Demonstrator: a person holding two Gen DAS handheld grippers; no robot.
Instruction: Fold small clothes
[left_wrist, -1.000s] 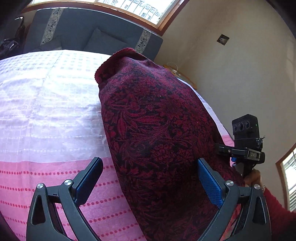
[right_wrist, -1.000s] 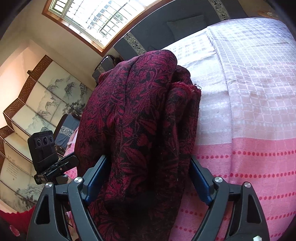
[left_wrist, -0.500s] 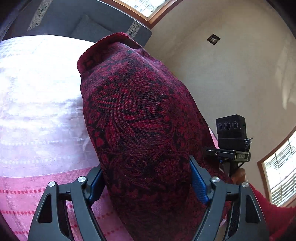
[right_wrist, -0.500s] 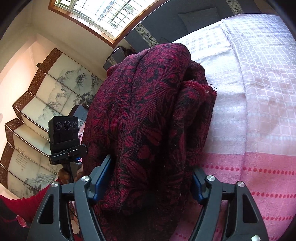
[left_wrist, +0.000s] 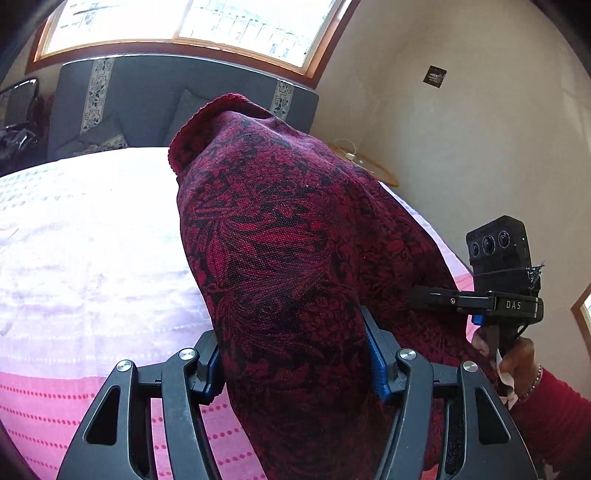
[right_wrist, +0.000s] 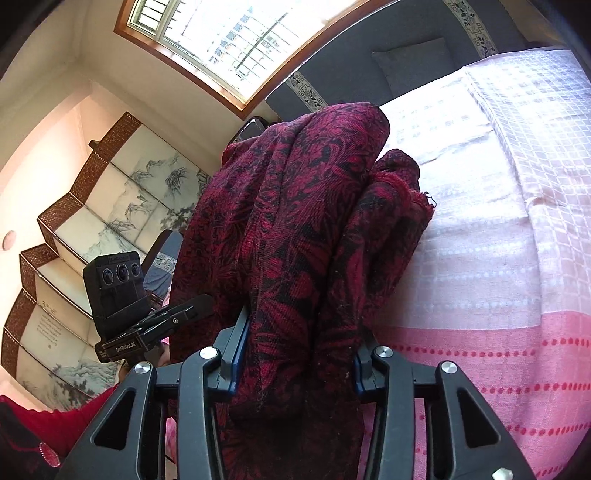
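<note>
Both tongs have just been closing, cloth between jaws. Left tongs clenched on red patterned garment; right tongs clenched on its bunched edge. Garment fills frame centre, draped over bed, likely gripped at 2 points for next fold.

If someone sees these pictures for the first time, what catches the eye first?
The dark red floral cloth fills the middle of both views, bunched between the jaws of the left gripper and the right gripper, which have just been closing on it. Under it lies a pink-and-white bedspread, with a bright window behind.
</note>
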